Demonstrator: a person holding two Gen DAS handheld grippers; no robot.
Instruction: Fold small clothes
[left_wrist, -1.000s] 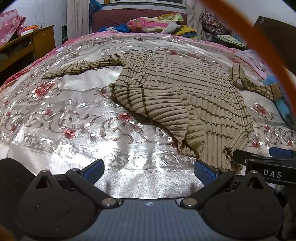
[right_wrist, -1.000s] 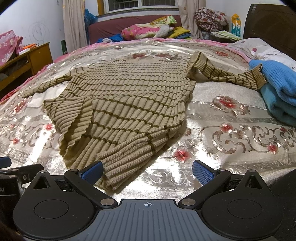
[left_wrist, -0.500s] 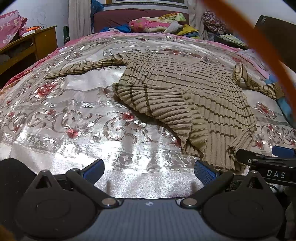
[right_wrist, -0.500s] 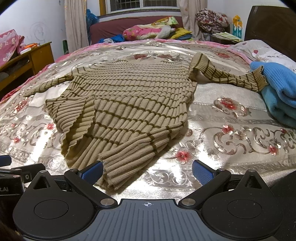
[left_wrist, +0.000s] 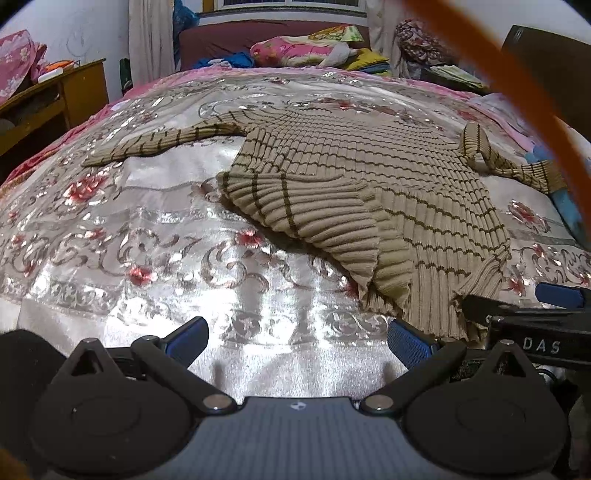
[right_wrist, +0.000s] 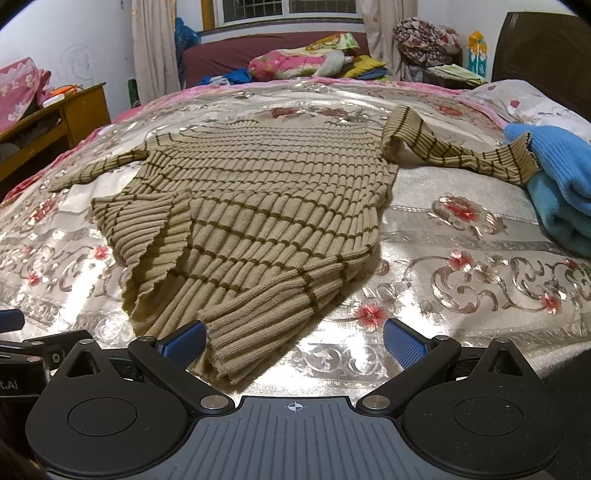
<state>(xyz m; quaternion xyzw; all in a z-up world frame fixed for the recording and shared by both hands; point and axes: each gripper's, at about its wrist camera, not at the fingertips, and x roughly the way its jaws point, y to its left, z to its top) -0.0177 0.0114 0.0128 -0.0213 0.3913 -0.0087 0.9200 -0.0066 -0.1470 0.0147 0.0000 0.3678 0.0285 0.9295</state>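
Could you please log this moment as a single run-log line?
left gripper: open, empty | right gripper: open, empty | sweater: flat on bedspread, hem corner flipped

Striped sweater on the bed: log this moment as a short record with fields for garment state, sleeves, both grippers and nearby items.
garment: tan striped sweater spread on the floral bedspread, lower left corner flipped over onto its body
sleeves: one stretched out left, the other bent, its cuff against the blue clothes
left gripper: open, empty, over bare bedspread beside the hem
right gripper: open, empty, left finger at the hem
fold: barely begun
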